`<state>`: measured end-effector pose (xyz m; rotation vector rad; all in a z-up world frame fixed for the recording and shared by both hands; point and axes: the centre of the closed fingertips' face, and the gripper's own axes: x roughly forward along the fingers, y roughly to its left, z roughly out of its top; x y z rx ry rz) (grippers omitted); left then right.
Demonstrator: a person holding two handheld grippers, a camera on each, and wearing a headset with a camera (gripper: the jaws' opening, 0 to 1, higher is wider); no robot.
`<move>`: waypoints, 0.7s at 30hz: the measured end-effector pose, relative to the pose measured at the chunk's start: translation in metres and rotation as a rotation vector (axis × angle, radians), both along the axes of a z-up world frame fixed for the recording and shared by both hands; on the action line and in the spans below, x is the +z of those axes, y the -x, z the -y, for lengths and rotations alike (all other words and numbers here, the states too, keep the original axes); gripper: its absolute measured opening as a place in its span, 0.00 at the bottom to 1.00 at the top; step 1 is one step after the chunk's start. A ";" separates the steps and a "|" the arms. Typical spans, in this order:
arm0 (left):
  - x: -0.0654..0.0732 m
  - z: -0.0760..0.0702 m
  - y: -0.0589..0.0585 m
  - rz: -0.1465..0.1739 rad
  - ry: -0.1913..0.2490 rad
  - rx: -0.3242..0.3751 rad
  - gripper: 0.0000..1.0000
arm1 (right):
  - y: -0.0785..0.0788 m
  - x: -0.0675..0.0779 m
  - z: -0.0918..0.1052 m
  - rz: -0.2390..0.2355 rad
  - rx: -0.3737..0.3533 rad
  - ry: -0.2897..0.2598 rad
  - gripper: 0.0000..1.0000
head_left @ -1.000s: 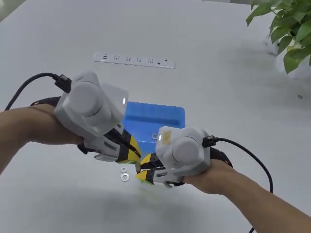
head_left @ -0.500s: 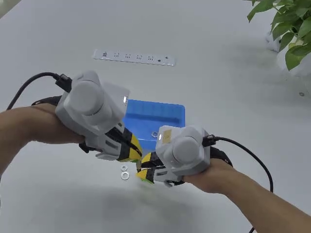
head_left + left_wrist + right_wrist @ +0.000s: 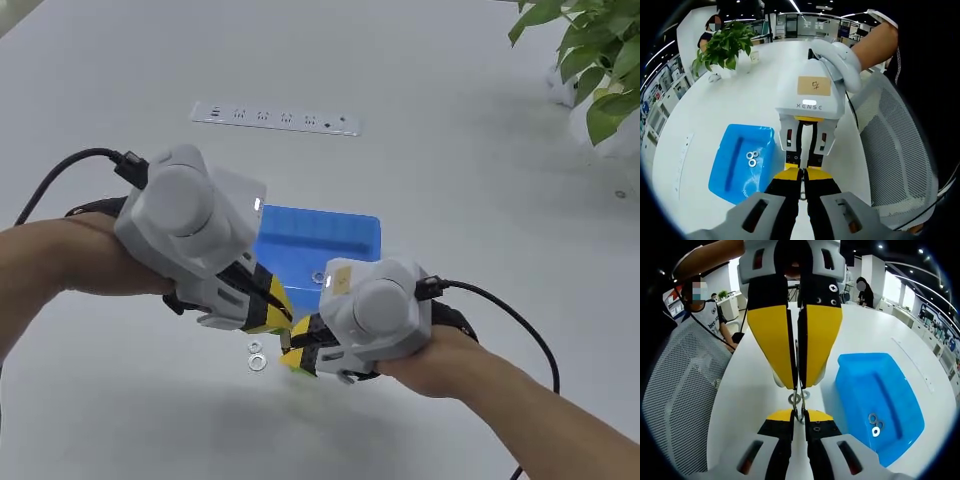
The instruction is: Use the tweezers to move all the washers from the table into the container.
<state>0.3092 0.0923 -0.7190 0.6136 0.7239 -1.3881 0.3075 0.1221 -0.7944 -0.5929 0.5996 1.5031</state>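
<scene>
Head view: left gripper [image 3: 280, 312] and right gripper [image 3: 297, 352] meet tip to tip at the blue container's [image 3: 335, 232] near edge, both jaws narrowed onto the tweezers [image 3: 796, 385]. Two loose washers [image 3: 257, 357] lie beside that edge; stored washers [image 3: 873, 425] rest inside. Open worktop [image 3: 450, 150] lies beyond.

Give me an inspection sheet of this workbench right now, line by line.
Surface: white table.
Job's things: blue container holds a few washers; two washers lie on the table near it; tweezers are clamped between the grippers.
Clutter: power strip at the far side.
Grippers: left gripper and right gripper face each other, both shut on the tweezers.
Cables: a black cable leaves each gripper.
Surroundings: potted plant, mesh chair, people in the background.
</scene>
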 end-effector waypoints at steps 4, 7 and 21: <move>0.003 0.000 -0.001 0.006 0.001 0.000 0.06 | 0.000 0.003 0.000 0.004 -0.001 -0.003 0.10; 0.005 0.000 -0.001 0.010 0.001 0.001 0.06 | -0.001 0.006 0.000 0.009 0.001 -0.003 0.10; 0.024 0.002 0.002 0.031 0.002 -0.004 0.06 | 0.001 0.024 0.002 0.023 -0.001 -0.018 0.10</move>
